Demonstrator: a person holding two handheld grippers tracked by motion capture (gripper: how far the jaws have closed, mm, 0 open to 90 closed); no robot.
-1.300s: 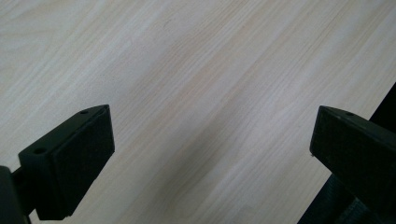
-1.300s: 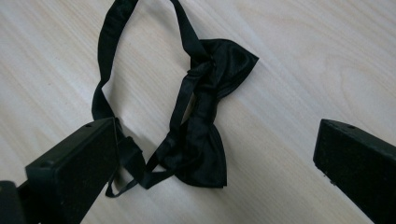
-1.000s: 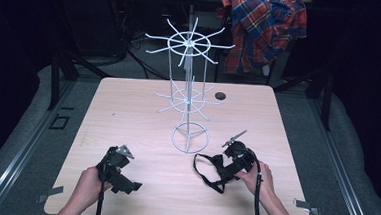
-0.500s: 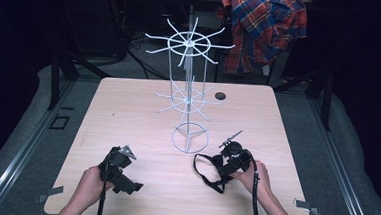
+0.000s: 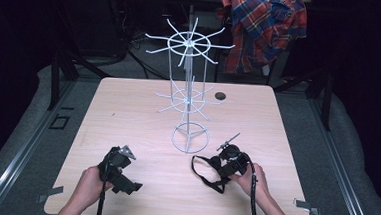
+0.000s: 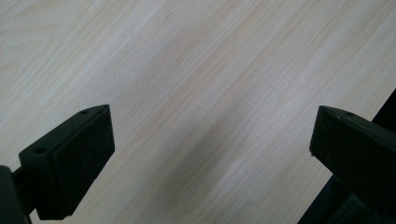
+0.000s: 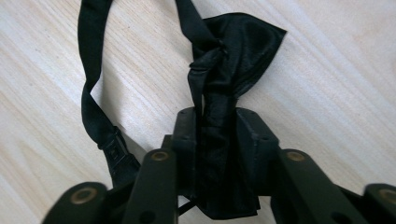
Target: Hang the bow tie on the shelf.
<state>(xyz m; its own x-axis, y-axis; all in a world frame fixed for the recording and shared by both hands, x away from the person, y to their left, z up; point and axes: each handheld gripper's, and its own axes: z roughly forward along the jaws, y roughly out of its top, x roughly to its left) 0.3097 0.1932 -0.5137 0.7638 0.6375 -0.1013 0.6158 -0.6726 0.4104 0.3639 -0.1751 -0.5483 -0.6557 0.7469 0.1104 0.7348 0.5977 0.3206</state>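
Note:
A black satin bow tie with a thin neck strap lies on the pale wooden table. My right gripper is shut on one wing of it, the fabric pinched between both pads. In the high view that gripper sits at the front right, the strap looping to its left. My left gripper rests at the front left, open, with bare wood between its fingers. A white wire display stand with radial hooks rises at the table's middle.
A small dark round hole marks the table near the back. A plaid shirt hangs behind the table. The stand's ring base sits just beyond my right gripper. Dark floor and metal rails flank the table.
Both grippers stay nearly where they were; the right gripper with the bow tie has shifted only slightly.

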